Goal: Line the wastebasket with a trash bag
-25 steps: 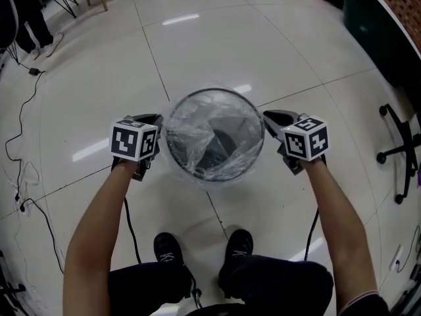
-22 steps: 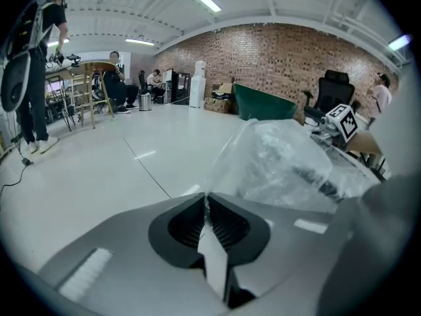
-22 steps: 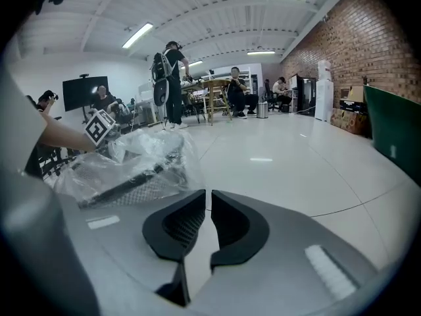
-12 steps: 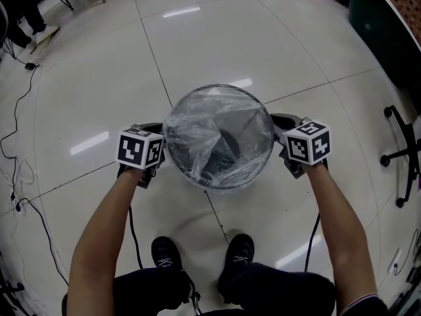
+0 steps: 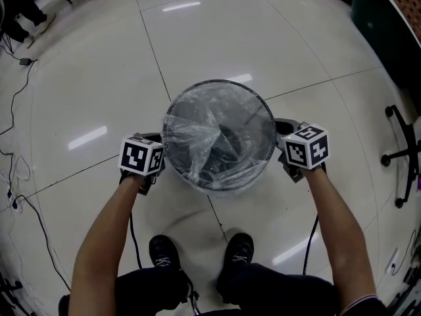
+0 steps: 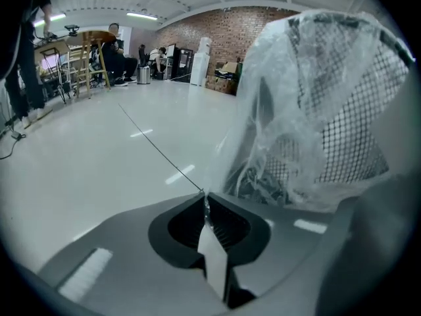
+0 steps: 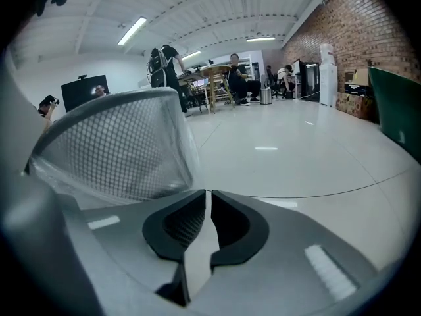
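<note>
Wastebasket [image 6: 358, 143]: dark metal mesh, fine open weave, matt. Trash bag [image 5: 200, 133]: thin clear plastic film, crinkled, glossy w/ white glints. Floor [image 5: 217, 38]: big pale tiles, smooth, high gloss, mirrors the ceiling lights. Left gripper [image 6: 204, 196] & right gripper [image 7: 205, 192]: jaws smooth matt grey plastic; inner pads [image 7: 181, 226] black, finely ribbed. Marker cubes [image 5: 141, 157]: matt, black-on-white print. Far wall [image 6: 230, 28]: rough red brick. Office chair base [image 5: 401, 157] at floor's right edge: black, semi-gloss.

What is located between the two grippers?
The wastebasket with the bag over its rim; the head view shows it.
</note>
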Available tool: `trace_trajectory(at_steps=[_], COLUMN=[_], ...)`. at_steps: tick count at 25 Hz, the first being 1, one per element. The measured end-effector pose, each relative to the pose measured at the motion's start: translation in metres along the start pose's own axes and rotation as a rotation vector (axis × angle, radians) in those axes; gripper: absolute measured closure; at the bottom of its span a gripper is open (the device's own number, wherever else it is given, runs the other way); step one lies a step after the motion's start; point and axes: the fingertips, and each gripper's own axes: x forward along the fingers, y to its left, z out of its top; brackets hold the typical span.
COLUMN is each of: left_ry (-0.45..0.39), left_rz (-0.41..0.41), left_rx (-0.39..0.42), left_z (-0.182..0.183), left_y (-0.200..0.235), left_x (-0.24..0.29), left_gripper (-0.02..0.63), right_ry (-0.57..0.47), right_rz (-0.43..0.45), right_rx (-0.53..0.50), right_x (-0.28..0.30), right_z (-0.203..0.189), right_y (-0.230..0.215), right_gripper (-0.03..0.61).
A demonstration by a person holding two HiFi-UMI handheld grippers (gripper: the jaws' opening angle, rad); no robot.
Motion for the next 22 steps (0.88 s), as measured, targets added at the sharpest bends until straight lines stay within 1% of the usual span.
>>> trace_trajectory(at_steps=[4,8,10,12,13,16,20,22], left_ry=[0.026,0.022,0.015,0.014,0.012,0.012,0.024,0.003], left_rz=[-0.002,0.006,0.010,0.017,0.020,0.027,0.042,0.058], left_rx=[0.000,0.004,0.006,0.011,0.017,0.049,0.100,0.112], left_z=[-0.013,-0.015,-0.014,-0.012,-0.010,-0.006,-0.002,0.008], left_y=[-0.002,0.001,0.002,0.001,0.000,-0.003,-0.009,-0.010], left_x=[0.002,-0.007,-0.015,-0.026,-0.031,-0.048,-0.076,-0.092], left_gripper=[0.600,0.588,0.545,0.517,0.506,0.489,0.482,0.482], right_ry=[0.021,0.015,0.002,-0.009,-0.015,-0.047,-0.089,-0.111], right_rz=[-0.007,-0.025,-0.033,-0.038,-0.040,-0.050,-0.073,-0.080], right_rx=[0.005,0.006,0.010,0.012,0.013,0.014,0.010,-0.010], right_x=[0.001,-0.007,-0.015,-0.025,-0.030,-0.047,-0.076,-0.092], right_z=[-0.012,-0.012,-0.008,-0.005,-0.003,0.005,0.020,0.033], right_y=[0.000,-0.001,-0.002,-0.001,0.000,0.003,0.007,0.012], right_gripper=[0.548,0.545,0.520,0.482,0.467,0.456,0.456,0.459])
